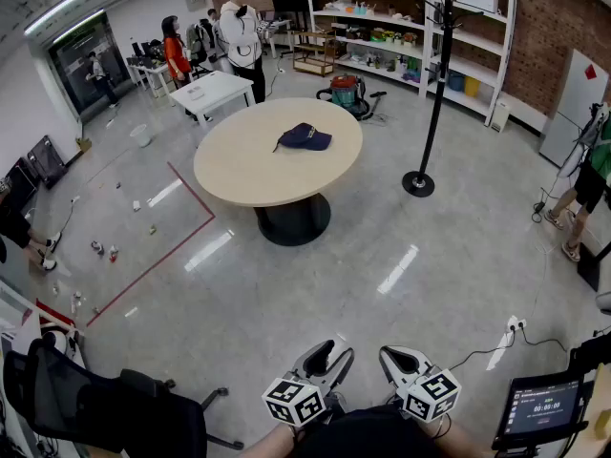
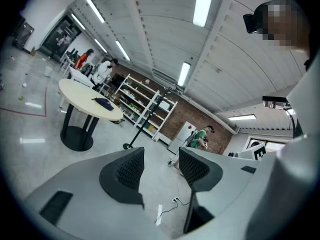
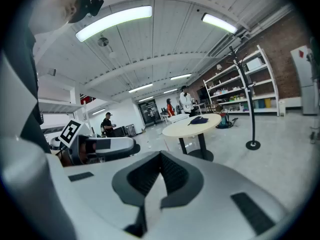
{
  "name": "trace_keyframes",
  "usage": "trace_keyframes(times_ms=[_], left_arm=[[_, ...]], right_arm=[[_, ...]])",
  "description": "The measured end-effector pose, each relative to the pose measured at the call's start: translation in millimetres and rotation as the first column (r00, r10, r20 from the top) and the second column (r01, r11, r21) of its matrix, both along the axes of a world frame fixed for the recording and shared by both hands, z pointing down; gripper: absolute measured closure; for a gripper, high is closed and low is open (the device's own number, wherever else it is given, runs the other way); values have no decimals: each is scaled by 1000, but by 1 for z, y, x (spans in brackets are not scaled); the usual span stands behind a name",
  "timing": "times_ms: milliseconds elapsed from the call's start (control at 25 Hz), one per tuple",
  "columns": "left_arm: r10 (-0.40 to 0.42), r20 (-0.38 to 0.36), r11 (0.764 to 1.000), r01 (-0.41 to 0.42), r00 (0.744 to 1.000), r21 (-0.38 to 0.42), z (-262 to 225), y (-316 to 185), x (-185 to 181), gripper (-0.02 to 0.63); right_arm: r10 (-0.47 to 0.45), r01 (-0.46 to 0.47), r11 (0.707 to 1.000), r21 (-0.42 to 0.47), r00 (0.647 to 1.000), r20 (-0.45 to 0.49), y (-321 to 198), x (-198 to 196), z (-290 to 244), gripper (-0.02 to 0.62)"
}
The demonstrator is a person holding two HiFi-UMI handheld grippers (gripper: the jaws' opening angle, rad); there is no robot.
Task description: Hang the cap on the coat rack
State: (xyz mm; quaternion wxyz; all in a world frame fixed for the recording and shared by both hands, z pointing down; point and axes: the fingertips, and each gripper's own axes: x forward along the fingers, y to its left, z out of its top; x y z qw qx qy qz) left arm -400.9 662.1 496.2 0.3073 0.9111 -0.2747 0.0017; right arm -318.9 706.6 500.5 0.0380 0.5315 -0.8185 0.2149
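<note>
A dark blue cap lies on the round beige table in the middle of the room. The coat rack, a black pole on a round base, stands right of the table. Both grippers are low, close to my body and far from the table. My left gripper is open with nothing between its jaws; beyond it I see the cap and the coat rack. My right gripper is shut and empty, its tips meeting, and the cap and coat rack lie far beyond.
White shelving lines the back wall. Several people stand by a small white table at the back left. A person in green is at the right. An office chair is at the near left, a tablet at the near right.
</note>
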Motion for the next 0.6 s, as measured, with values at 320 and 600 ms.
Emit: trace_keyframes(times_ms=[320, 600], left_arm=[[-29, -1, 999, 29, 1000, 13, -7, -3, -30, 379], [-59, -9, 998, 59, 998, 7, 3, -8, -48, 379]], right_arm=[[-5, 5, 1000, 18, 1000, -1, -9, -21, -6, 591], [-32, 33, 999, 18, 999, -14, -13, -39, 4, 591]])
